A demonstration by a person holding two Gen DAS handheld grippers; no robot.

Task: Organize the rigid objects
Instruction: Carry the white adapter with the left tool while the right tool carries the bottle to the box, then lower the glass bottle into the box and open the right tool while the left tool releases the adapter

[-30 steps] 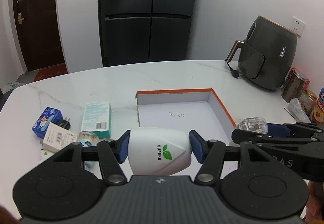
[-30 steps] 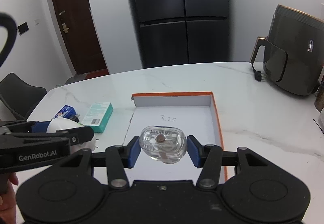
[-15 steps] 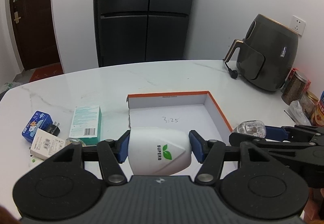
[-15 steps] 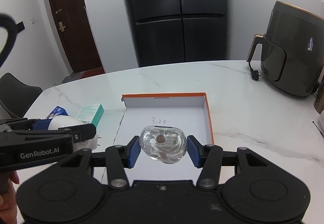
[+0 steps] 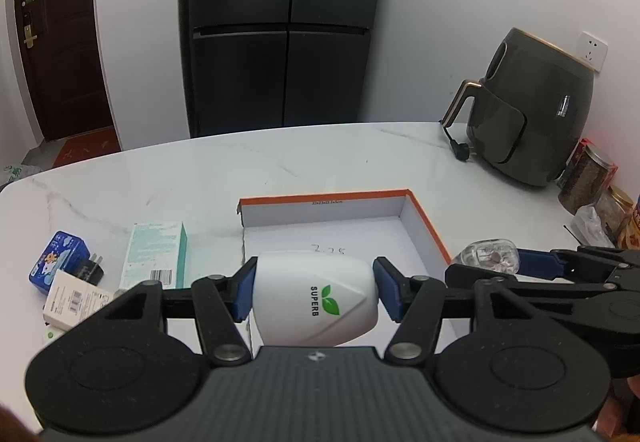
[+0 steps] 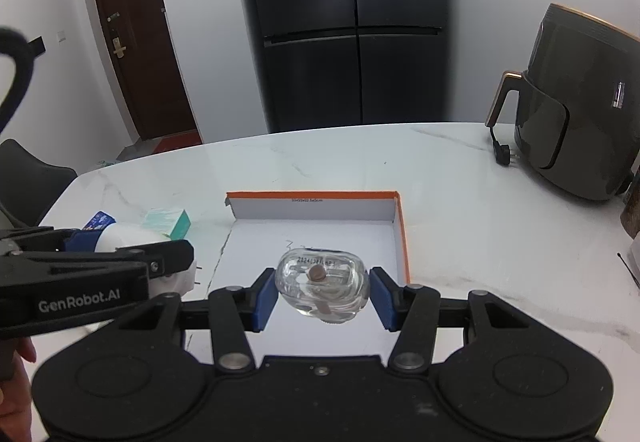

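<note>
compared with a second ago, both grippers are carried closer to the orange-rimmed box, which sits lower and nearer in each wrist view, and the clutter at the left is seen from a shifted angle. the left gripper is clenched on a white rounded object printed with green leaves and "superb"; both blue pads are pressed to its sides and it is held above the near left part of the box's white floor. the right gripper is clamped on a clear glass bottle with a small brown part inside; it is held lying on its side over the near half of the box, inside the right orange wall. in the left wrist view the right gripper is seen at the right with the bottle beside the box's right wall. on the white marble table, left of the box, a teal carton, a blue plug adapter and a white labelled box are lying close together. a dark air fryer is standing at the far right, jars near it. a black fridge and a brown door are seen behind the table.
</note>
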